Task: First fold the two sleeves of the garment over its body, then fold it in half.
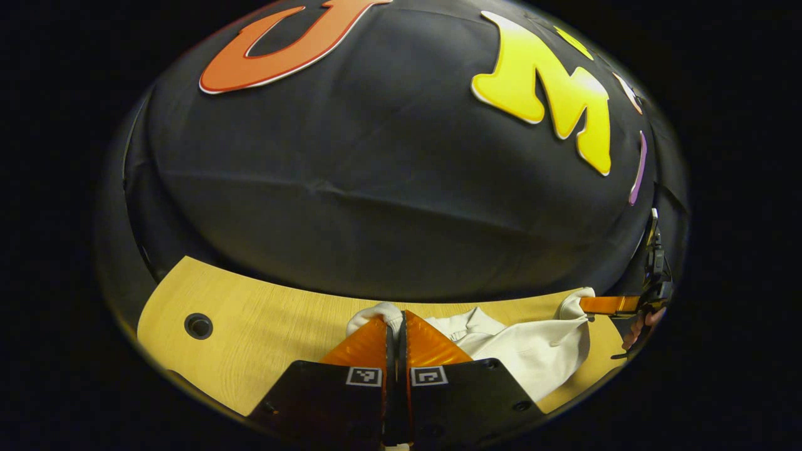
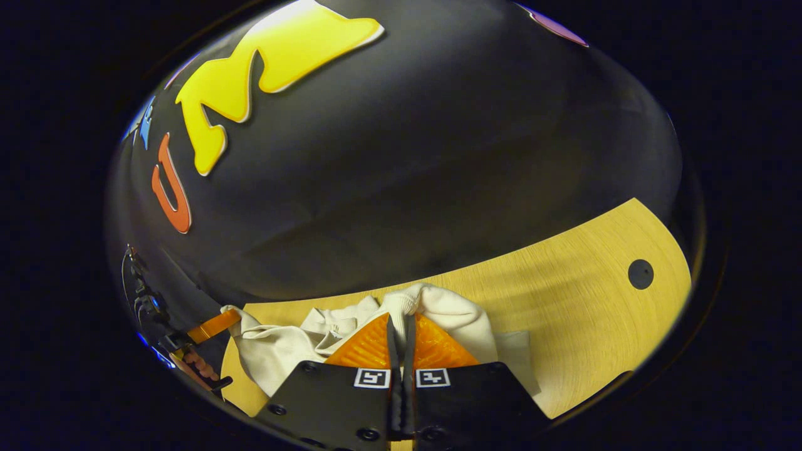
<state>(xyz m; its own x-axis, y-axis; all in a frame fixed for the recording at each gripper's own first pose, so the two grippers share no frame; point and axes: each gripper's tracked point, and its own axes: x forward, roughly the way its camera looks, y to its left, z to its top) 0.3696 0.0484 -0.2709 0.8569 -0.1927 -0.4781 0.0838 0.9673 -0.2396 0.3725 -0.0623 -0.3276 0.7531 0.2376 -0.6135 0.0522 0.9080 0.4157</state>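
— Where's the garment (image 1: pixel 532 351)?
— Bunched on the table (image 1: pixel 263 326), its cuffs lifting in both closed claws: left gripper (image 1: pixel 395 326), right gripper (image 2: pixel 401 326).
— Step?
— Probably sleeve-folding; next, laying each across the body.

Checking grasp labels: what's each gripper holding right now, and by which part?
Both hold the cream garment: left gripper pinches a ribbed edge, likely a cuff; right gripper pinches another ribbed edge. Fingers closed on cloth.

Garment (image 1: pixel 532 351) partly behind left tongs (image 1: pixel 395 322)
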